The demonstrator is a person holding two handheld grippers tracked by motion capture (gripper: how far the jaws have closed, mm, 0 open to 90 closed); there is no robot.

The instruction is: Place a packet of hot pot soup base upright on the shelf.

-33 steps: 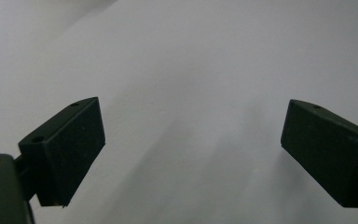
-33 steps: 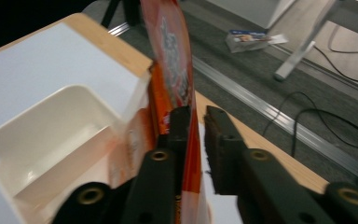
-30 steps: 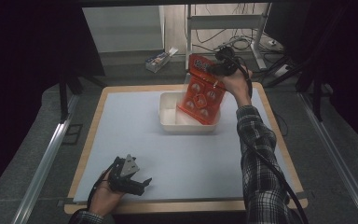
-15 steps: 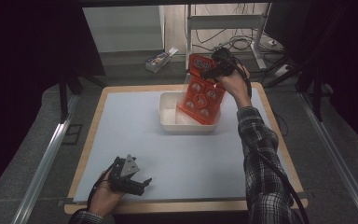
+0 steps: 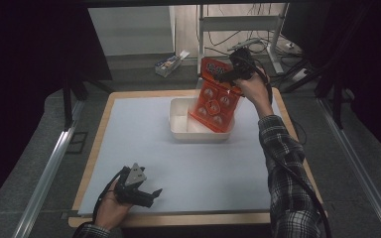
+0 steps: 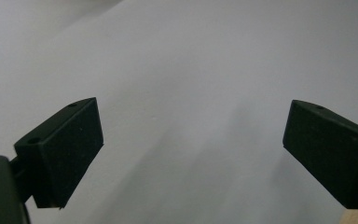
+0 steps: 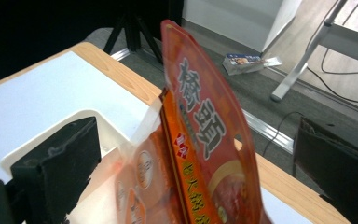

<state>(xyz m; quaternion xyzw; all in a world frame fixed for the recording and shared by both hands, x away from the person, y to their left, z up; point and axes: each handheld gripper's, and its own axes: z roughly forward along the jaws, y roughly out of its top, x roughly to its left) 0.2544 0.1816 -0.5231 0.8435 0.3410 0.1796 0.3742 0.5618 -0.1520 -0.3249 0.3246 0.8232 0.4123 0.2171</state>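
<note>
An orange snack packet stands tilted with its lower end in a white tub at the back of the table. My right gripper is at the packet's top edge. In the right gripper view the packet rises between the two black jaws, which have just been opening and now stand wide, neither pad pressing on it. My left gripper rests near the front left edge, open over the bare white mat, nothing between its jaws.
The white mat lies on a wooden table top. Beyond the far edge a small box lies on the floor, beside a metal desk frame and cables. A metal rail runs along the left.
</note>
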